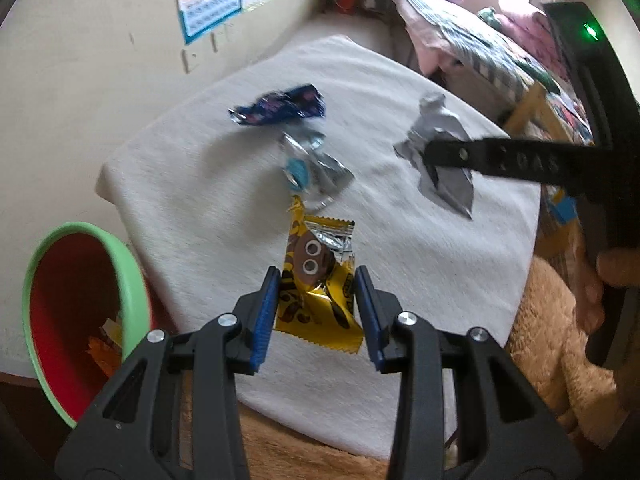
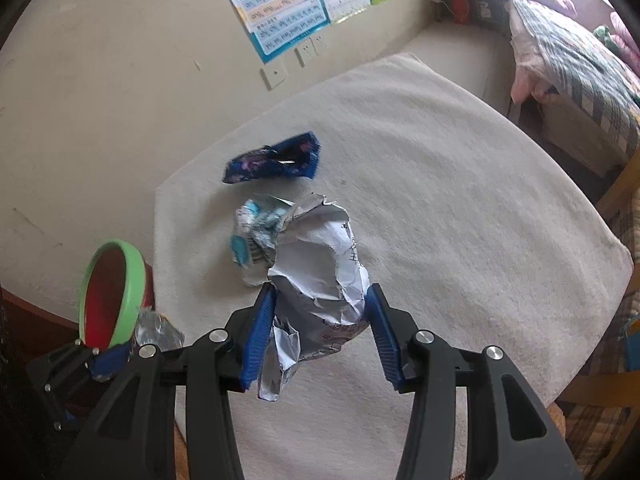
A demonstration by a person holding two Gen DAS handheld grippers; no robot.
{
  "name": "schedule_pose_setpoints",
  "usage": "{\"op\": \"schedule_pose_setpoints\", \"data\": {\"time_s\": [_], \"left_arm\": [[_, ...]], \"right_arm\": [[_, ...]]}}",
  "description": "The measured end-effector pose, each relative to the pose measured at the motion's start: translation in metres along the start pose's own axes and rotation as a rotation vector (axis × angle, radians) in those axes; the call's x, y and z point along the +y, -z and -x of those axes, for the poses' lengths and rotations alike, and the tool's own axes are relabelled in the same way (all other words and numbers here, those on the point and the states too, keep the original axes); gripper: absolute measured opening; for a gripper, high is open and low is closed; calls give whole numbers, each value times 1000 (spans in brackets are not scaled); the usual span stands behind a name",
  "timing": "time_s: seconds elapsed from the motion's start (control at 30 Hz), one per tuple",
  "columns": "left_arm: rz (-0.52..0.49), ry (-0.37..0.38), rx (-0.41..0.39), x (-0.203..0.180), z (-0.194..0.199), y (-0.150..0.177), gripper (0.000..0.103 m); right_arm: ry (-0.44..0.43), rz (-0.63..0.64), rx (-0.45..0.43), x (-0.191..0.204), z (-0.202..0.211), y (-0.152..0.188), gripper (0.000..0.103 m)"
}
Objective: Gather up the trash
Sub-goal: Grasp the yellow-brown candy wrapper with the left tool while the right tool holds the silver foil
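Note:
A yellow snack wrapper (image 1: 308, 248) with a googly-eyed cookie printed on it is pinched between the blue pads of my left gripper (image 1: 318, 280), lifted above the white cloth (image 1: 200, 184). My right gripper (image 2: 322, 292) is shut on a crumpled white paper (image 2: 316, 256), also raised off the cloth; the left wrist view shows that paper (image 1: 436, 120) at the right. A red bin with a green rim (image 1: 138, 292) stands at the lower left with some wrappers inside. A dark blue wrapper (image 1: 280, 108) and a silver-blue wrapper (image 1: 312, 168) lie on the cloth.
The wall with posters (image 2: 280, 12) runs behind the cloth. A bed with patterned covers (image 1: 480, 40) is at the far right, and a tan furry blanket (image 1: 552, 340) lies past the cloth's near right edge. A person's hand (image 1: 600, 280) grips the right tool.

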State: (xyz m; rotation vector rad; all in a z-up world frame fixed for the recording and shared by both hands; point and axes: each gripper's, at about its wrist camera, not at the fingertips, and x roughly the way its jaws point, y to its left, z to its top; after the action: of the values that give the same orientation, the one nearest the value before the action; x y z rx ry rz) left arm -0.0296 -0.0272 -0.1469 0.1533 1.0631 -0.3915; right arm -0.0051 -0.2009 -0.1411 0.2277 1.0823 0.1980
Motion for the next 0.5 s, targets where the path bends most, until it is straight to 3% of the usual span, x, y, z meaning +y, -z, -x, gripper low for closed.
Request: {"op": "schedule_pose_setpoints", "data": {"time_s": [0.5], "left_arm": [[120,-82,-68,39,21,-5,37]], "right_arm": [[-25,71,-16,27,8,-1,46]]}}
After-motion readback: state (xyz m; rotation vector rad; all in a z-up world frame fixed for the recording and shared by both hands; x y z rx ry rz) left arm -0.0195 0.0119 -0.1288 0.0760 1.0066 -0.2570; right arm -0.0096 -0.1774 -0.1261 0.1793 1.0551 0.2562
